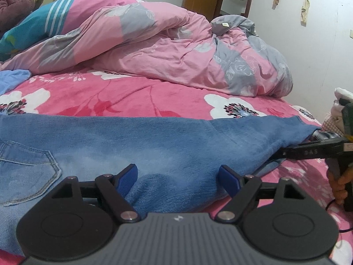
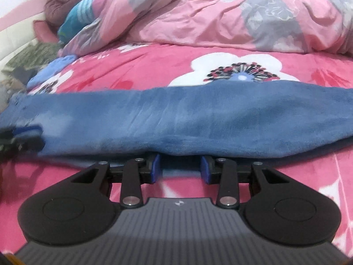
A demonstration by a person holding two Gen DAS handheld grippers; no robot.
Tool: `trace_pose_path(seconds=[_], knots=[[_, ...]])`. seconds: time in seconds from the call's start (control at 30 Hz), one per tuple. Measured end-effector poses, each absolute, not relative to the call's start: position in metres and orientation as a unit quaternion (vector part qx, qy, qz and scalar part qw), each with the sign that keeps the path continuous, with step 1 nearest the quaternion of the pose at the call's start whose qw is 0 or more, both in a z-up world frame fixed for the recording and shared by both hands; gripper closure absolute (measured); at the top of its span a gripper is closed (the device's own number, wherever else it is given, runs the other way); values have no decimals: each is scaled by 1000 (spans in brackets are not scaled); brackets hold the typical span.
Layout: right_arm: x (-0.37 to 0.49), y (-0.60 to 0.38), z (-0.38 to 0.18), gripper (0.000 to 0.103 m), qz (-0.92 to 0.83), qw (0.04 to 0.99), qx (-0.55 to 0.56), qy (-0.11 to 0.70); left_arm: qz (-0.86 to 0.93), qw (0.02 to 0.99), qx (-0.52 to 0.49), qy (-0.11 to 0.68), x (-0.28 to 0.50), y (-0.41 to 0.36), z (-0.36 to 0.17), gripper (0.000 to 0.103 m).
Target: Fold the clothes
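Left gripper (image 1: 178, 177), jaws spread, over jeans (image 1: 154, 145) lying lengthwise left-to-right across the bed (image 1: 132, 97); right gripper (image 2: 180, 169), jaws parted, at the near leg edge, hem end.

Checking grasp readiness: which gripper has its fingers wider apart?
The left gripper, spread wide over the jeans; the right gripper shows a narrower gap at their edge.
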State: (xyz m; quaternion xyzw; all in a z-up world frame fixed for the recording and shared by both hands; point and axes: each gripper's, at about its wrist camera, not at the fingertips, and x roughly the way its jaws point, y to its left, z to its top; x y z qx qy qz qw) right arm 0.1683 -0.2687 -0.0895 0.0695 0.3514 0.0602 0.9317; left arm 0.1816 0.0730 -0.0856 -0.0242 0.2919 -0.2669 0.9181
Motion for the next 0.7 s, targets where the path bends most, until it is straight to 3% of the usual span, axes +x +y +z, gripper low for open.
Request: trace_pose_path(seconds=[0.27, 0.5, 0.7], knots=[[114, -282, -97, 68, 68, 932, 53, 351, -276, 913, -34, 298, 182, 78, -84, 21], [98, -309, -57, 67, 37, 950, 64, 302, -296, 913, -99, 265, 177, 102, -69, 16], [130, -323, -88, 66, 18, 947, 60, 316, -223, 921, -5, 320, 188, 83, -85, 17]])
